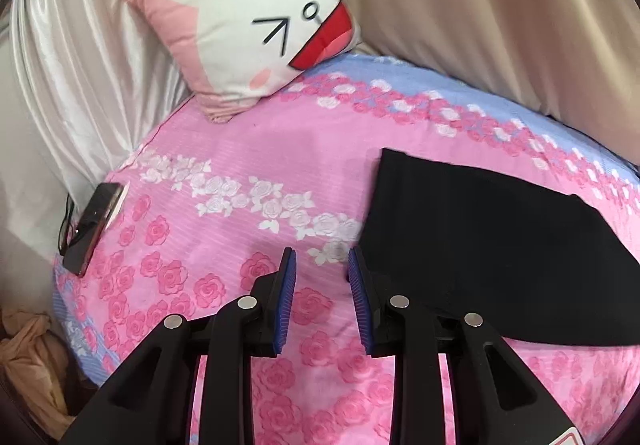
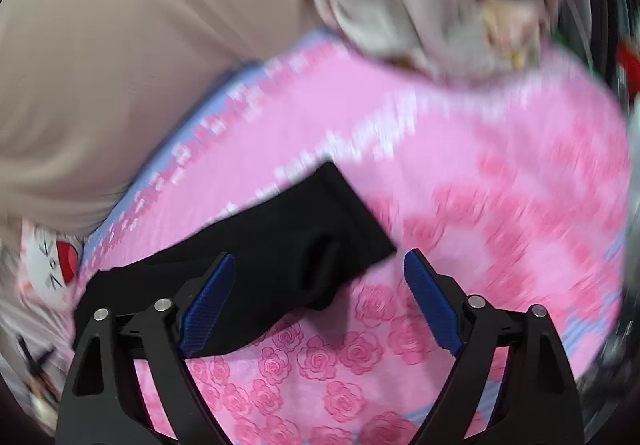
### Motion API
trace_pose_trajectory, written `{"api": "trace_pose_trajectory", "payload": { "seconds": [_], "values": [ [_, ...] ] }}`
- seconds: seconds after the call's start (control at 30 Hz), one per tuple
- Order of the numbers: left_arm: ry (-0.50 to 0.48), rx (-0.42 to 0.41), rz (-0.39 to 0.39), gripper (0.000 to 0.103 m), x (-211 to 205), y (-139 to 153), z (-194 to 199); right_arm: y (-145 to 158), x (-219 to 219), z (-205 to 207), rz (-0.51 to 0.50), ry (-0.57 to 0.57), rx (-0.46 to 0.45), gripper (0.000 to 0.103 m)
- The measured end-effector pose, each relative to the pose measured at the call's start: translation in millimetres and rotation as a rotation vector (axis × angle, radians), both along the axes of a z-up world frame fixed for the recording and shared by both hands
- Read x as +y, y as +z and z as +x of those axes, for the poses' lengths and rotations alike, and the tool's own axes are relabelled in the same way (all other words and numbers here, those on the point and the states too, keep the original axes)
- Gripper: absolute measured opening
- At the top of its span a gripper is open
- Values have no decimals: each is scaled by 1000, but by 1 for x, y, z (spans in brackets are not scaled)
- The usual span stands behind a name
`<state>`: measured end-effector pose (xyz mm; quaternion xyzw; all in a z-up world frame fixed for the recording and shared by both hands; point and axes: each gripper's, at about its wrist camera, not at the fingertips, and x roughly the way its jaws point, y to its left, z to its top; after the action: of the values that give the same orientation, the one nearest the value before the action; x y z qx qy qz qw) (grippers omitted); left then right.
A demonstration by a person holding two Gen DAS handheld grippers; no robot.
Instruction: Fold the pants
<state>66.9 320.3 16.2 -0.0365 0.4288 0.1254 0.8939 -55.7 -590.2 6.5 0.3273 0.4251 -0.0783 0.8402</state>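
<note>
Both our claws hang empty: left claw [image 1: 322, 261] narrow, right claw [image 2: 320, 265] wide, black pants [image 1: 480, 245] at two o'clock on the bed [image 1: 240, 173].

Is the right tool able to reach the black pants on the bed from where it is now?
Probably yes. The right tool is open and empty, and the pants lie flat on the bedsheet just ahead, partly between its fingers. Nothing lies in the way, though the view is blurred.
</note>
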Motion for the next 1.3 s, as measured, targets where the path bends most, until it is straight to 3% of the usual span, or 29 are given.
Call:
{"api": "trace_pose_trajectory", "payload": {
  "seconds": [0.03, 0.1, 0.13, 0.23, 0.3, 0.33, 0.37, 0.5, 0.53, 0.57, 0.63, 0.67, 0.87, 1.0, 1.03, 1.1, 1.17, 1.23, 1.3],
  "values": [
    [-17, -6, 3, 27, -6, 2, -1, -9, 5, 11, 21, 31, 39, 11],
    [-52, -14, 5, 27, -23, 5, 0, -1, 18, 26, -41, 62, 52, 8],
    [-69, -18, 1, 27, -32, 5, 2, 19, 27, 34, -81, 81, 5, 8],
    [-124, -30, -36, 27, -63, 2, 15, 106, 51, 23, -181, 151, -328, 8],
    [-154, -28, -40, 31, -82, -4, 21, 130, 58, 9, -273, 173, -424, 8],
    [-172, -24, -40, 33, -90, -8, 24, 121, 53, 6, -315, 165, -398, 9],
    [-194, -17, -43, 37, -99, -16, 28, 100, 43, 7, -295, 166, -356, 10],
    [-226, 66, -11, 37, -122, -56, 46, -37, -2, 9, -182, 111, 23, 12],
    [-224, 83, -8, 37, -123, -63, 49, -44, -4, 0, -164, 101, -27, 12],
    [-217, 107, -2, 37, -125, -72, 54, -43, -5, -10, -160, 71, -66, 18],
    [-206, 115, 5, 37, -126, -79, 56, -38, -5, -21, -186, 4, -48, 38],
    [-203, 110, 3, 37, -126, -80, 55, -33, -3, -25, -193, 6, -64, 41],
    [-186, 96, -15, 37, -122, -77, 55, 9, 10, -2, -303, 54, -128, 43],
    [-164, 77, 3, 37, -127, -72, 54, -12, 29, 53, -422, 177, -7, 46],
    [-157, 73, 9, 37, -127, -70, 53, -17, 30, 57, -422, 206, -8, 26],
    [-145, 62, 20, 37, -126, -66, 51, -19, 48, 71, -531, 258, 27, 8],
    [-117, 50, 48, 37, -122, -61, 51, 8, 55, 70, -604, 237, -65, 7],
    [-96, 46, 67, 37, -116, -58, 54, 37, 45, 65, -581, 170, -185, 7],
    [-82, 46, 76, 37, -110, -58, 59, 35, 30, 72, -601, 141, -143, 5]
  ]
}}
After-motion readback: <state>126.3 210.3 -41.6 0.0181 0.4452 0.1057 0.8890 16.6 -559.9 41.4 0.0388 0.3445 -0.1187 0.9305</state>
